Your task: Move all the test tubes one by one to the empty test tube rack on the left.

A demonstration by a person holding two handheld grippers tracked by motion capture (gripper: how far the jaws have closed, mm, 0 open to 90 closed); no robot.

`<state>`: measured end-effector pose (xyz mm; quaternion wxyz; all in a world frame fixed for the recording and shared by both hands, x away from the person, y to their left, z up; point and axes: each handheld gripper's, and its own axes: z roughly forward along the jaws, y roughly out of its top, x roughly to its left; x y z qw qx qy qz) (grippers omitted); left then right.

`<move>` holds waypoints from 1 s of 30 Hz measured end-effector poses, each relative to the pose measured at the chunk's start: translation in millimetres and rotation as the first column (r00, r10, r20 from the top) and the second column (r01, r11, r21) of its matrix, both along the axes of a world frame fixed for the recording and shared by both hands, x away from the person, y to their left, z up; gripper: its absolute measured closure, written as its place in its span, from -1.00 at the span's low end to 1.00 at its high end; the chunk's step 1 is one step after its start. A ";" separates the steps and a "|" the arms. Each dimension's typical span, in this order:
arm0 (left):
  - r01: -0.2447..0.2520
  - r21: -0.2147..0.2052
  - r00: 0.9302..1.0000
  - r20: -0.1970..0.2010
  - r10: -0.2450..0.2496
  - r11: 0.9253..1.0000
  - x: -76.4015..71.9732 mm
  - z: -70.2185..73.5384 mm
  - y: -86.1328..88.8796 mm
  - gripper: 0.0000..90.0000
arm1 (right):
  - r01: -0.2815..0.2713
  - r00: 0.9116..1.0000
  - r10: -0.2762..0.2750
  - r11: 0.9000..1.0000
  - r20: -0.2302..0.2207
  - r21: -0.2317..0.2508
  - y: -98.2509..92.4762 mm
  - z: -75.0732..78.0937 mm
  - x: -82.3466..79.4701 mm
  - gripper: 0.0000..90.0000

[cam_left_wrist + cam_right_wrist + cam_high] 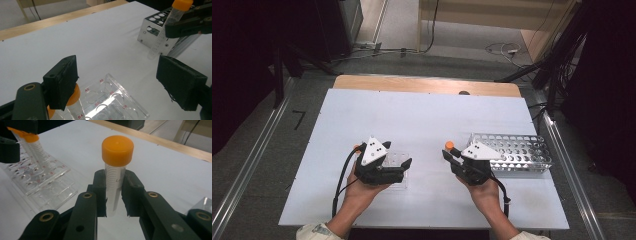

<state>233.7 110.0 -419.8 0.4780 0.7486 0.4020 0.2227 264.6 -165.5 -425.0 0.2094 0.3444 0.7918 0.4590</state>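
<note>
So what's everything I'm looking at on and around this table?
White table: one, white top with a wooden far edge, centre.
Clear plastic rack: one, transparent, by the left gripper.
Tubes in the clear rack: at least two, clear with orange caps.
Metal rack: one, silver, perforated, at the right.
Held tube: one, orange cap, upright between the right gripper's fingers.
Cables: several, on the floor beyond.
Left gripper: black, open.
Right gripper: black, shut on the held tube.
</note>
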 end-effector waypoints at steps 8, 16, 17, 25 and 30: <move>0.005 -0.027 1.000 0.029 -0.004 1.000 -4.8 3.0 -3.8 -0.52 | -0.059 0.998 0.058 0.998 -0.028 -0.025 13.3 -7.0 -6.2 0.61; 0.062 -0.047 0.998 0.024 -0.061 0.997 -9.1 2.7 -13.2 -0.38 | -0.142 0.989 0.140 0.989 -0.056 -0.048 27.5 -10.7 -13.3 0.61; 0.076 -0.054 0.997 0.027 -0.075 0.996 -9.6 2.8 -14.2 -0.34 | -0.151 0.987 0.147 0.987 -0.060 -0.050 29.0 -10.9 -14.2 0.61; 0.157 -0.054 0.987 0.026 -0.155 0.986 -12.6 -0.9 -28.3 -0.04 | -0.208 0.975 0.203 0.977 -0.087 -0.055 39.3 -13.5 -20.3 0.61; 0.182 -0.043 0.983 0.025 -0.181 0.982 -13.9 -2.5 -34.2 0.14 | -0.231 0.969 0.226 0.972 -0.096 -0.042 42.8 -13.2 -23.0 0.61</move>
